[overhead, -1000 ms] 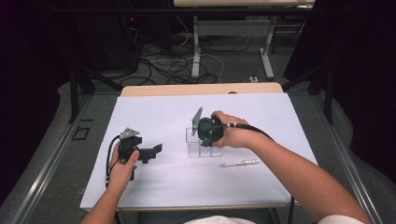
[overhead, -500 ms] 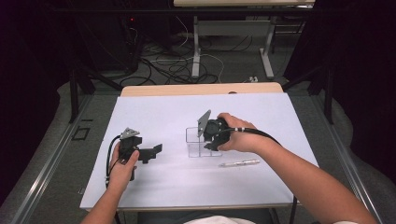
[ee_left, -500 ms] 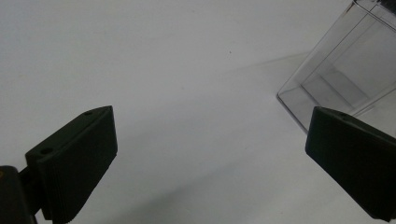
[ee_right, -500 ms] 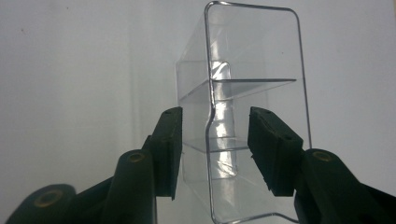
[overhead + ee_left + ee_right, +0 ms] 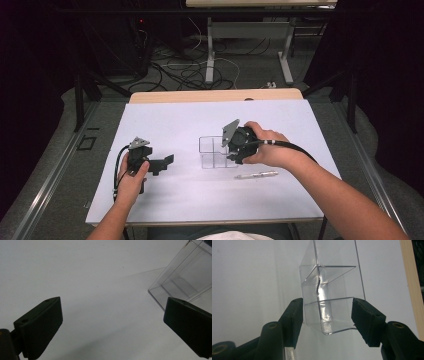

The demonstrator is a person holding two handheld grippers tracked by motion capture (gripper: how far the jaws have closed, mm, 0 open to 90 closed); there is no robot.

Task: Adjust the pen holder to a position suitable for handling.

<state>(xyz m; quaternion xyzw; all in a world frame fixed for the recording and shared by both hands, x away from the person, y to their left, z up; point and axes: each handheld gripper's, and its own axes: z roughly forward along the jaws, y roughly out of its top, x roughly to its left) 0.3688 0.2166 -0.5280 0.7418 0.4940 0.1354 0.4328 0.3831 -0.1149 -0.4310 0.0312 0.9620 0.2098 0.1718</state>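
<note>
Straddling the clear box [image 5: 329, 312] mid-table, my right tongs [image 5: 327, 317] have just been opening, pads now off its walls, so it stands free. My left tongs [image 5: 110, 322] wait wide apart beside it. A pen [image 5: 257, 175] lies just near the box.

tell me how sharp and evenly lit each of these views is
High view: soft and low in detail, white table cover bright, room behind nearly black. Left gripper view: jaws close and dark, clear box casts a faint shadow line. Right gripper view: sharpest, clear box shows white glare streaks on its divider.
</note>
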